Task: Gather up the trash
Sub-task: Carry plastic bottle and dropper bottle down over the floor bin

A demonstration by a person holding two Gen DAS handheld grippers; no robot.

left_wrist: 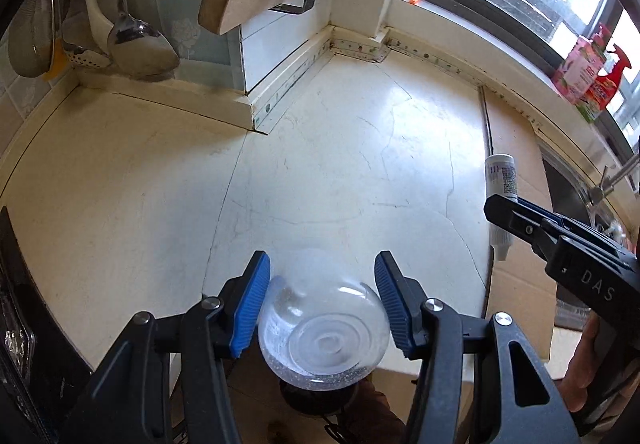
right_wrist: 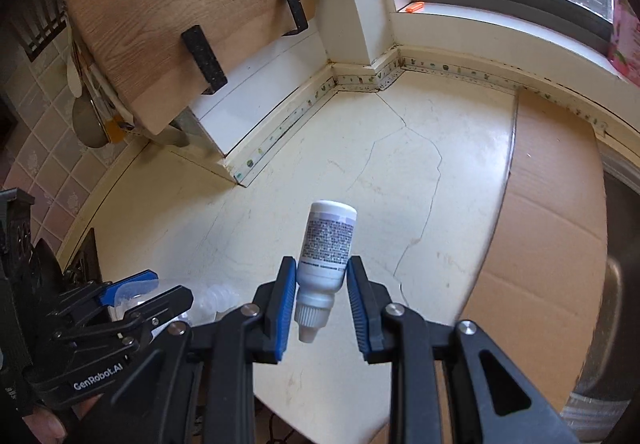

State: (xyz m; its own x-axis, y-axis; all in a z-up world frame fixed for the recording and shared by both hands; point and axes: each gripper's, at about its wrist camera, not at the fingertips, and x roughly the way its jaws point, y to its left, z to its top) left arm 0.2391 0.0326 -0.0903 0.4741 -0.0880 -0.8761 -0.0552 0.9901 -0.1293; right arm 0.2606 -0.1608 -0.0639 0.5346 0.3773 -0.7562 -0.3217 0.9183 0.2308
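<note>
Above the cracked cream countertop (right_wrist: 320,164), a clear crumpled plastic bottle (left_wrist: 323,328) was clamped by the left gripper (left_wrist: 322,304) and a white dropper bottle (right_wrist: 326,256) by the right gripper (right_wrist: 322,304), flat brown cardboard (right_wrist: 552,224) alongside.

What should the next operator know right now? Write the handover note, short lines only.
Left claw: shut on the clear plastic bottle, its base toward the camera, held over the counter's front edge.
Right claw: shut on the small white dropper bottle, nozzle pointing down, lifted above the counter.
Done: both pieces picked up; no other loose trash visible on the counter.
Left: drop both into a bin. No bin is in view, so locate it first. Cardboard sheet lies to the right, beside the sink.
</note>
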